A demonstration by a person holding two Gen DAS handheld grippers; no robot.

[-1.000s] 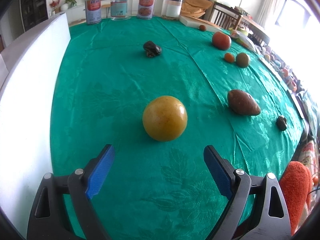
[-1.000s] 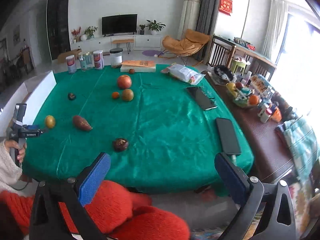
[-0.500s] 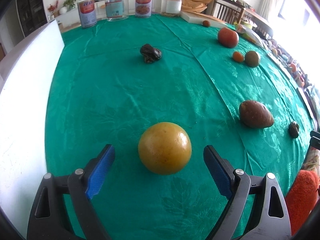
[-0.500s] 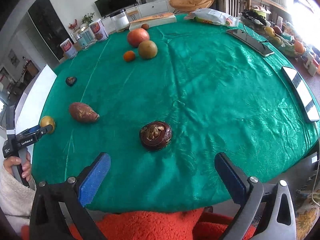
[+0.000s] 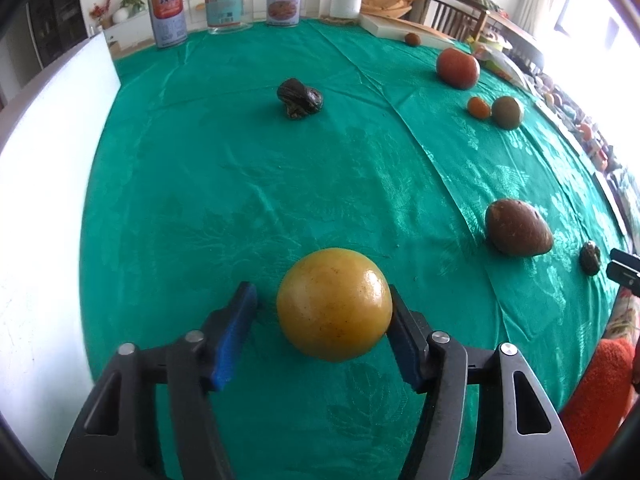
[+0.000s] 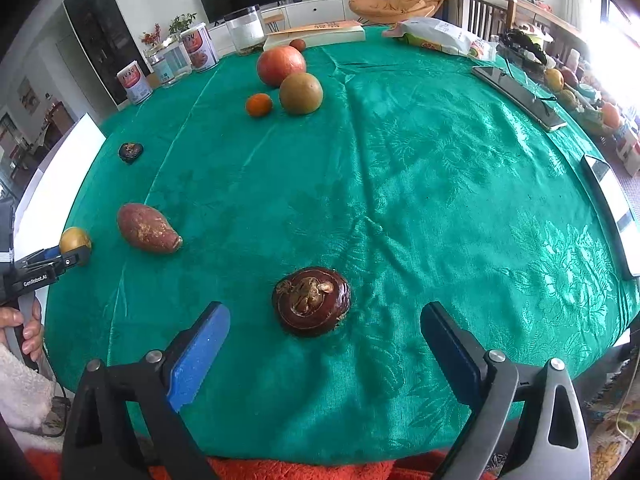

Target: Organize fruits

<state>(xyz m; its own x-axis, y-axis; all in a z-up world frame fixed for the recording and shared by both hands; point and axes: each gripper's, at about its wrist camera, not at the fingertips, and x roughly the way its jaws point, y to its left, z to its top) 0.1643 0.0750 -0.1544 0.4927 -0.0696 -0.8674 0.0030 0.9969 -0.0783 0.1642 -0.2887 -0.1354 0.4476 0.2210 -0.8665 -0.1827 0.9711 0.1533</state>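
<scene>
A yellow round fruit [image 5: 334, 304] rests on the green tablecloth [image 5: 240, 184] between the fingers of my left gripper [image 5: 320, 294]. Its jaws are closing: the right pad touches the fruit, while the left pad [image 5: 240, 320] still shows a small gap. In the right wrist view a dark brown round fruit [image 6: 312, 300] lies just ahead of my right gripper [image 6: 325, 312]. Those jaws stand wide, closing slightly, and the pads are clear of it. The left gripper [image 6: 60, 260] with the yellow fruit [image 6: 74, 239] also shows there at the table's left edge.
A brown tapered fruit [image 6: 146, 228], a dark lumpy fruit [image 5: 300, 98], a big red fruit [image 6: 281, 65], a small orange [image 6: 259, 104] and a greenish round fruit [image 6: 301, 93] lie scattered. Cans and jars [image 5: 168, 16] line the far edge. White board [image 5: 40, 200] at left; phones [image 6: 520, 96] at right.
The left gripper advanced until the yellow fruit sat between its fingers, then its jaws narrowed onto it. The right gripper dropped toward the table over the dark round fruit.
</scene>
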